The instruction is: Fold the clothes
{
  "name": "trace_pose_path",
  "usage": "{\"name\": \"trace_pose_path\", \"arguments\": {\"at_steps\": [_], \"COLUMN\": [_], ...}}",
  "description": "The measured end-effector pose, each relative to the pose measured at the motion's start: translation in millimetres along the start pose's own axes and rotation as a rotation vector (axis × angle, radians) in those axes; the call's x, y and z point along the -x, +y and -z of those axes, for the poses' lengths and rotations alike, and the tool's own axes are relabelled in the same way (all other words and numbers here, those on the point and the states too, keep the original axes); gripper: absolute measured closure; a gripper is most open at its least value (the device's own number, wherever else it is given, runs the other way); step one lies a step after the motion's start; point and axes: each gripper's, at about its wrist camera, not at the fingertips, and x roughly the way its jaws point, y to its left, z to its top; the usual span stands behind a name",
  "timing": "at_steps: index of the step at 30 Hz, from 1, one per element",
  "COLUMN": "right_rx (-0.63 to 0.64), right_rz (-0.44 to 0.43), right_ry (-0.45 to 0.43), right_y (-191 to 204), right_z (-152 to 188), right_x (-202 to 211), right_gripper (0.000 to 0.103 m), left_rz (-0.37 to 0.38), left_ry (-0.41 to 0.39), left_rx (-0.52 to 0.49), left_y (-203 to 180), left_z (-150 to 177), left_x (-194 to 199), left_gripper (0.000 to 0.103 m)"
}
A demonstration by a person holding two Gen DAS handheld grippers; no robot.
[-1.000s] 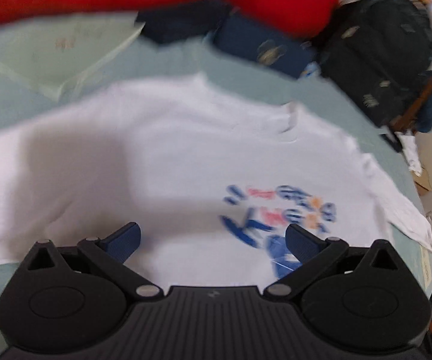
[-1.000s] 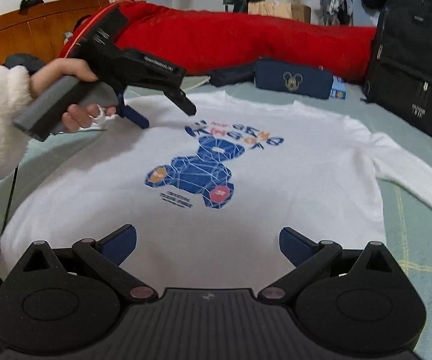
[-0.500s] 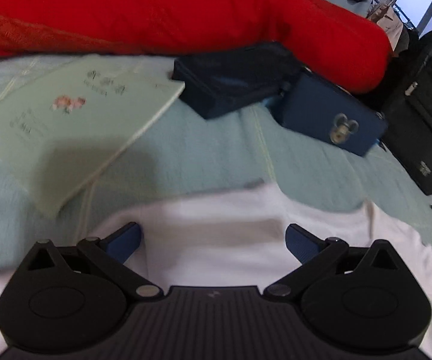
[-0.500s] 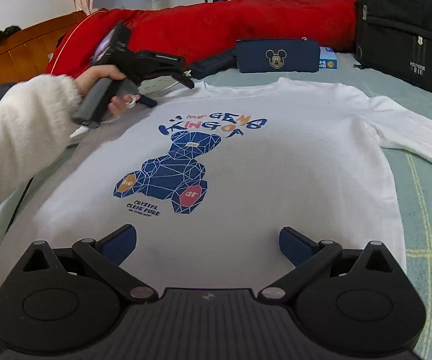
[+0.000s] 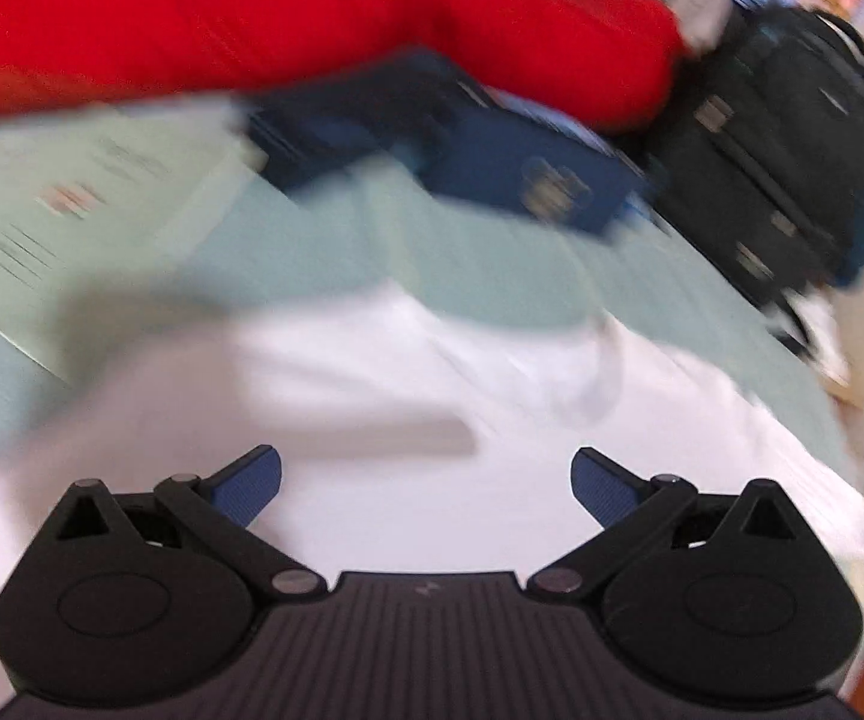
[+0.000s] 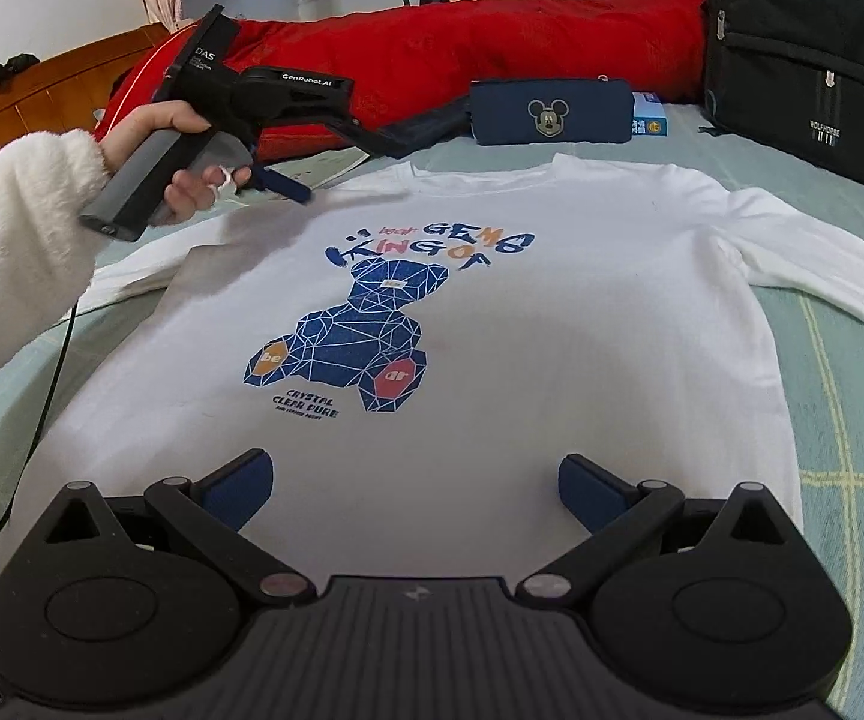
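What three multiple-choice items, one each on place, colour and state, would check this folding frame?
1. Where is the left gripper?
A. Over the shirt's hem
B. Above the shirt's shoulder, near the collar
C. On the backpack

2. What colour is most of the bear print on the white shirt?
A. Blue
B. Green
C. Black

3. How do the right gripper jaws stand?
A. Shut on the hem
B. Shut on a sleeve
C. Open, holding nothing

Key: 1 B, the right wrist view shows its fingers there; 2 A, blue facets with only small orange and red patches; 3 C, the pads stand wide apart with bare shirt between them.
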Motion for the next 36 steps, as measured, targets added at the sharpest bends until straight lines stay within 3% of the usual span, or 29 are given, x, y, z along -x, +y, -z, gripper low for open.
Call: {"name": "trace_pose_path", "arguments": {"at_steps": [5,9,14,18,25,28,36], "right_rx": [0.015,0.03,0.042,0.023,0.053,0.063,0.071], "right_rz": [-0.002,0.0,0.013,0.007,-0.012,-0.022,-0.02], "right_ry": [0.008,0.012,0.017,0.018,-0.04,-0.053,-0.063], "right_y": [0,-1,2,7,32,43,65], "right_z": [2,4,4,3,0,0,3], "right_x": [-2,-5,-2,9,45,57,73], "right_gripper": [0.0,0.0,0.0,0.0,0.0,0.0,0.0], "left_rz": [-0.092,-0.195,-0.221,-0.191,-0.238,-0.282,-0.342], "left_ry": [-0.043,-0.14,-0.156,-0.133,-0.197,-0.22,-0.254], "left_rx": [-0.095,-0.067,-0.07,-0.053,-0.1,-0.074,0.172], "left_y": [-11,2,1,-7,1,25,133], "left_z": [0,-16,-21,-9,21,43,114], "left_x": [-31,-49,-46,-4,105,151,228], "left_gripper": [0.001,0.001,0.001,0.001,0.001,0.001,0.002]}}
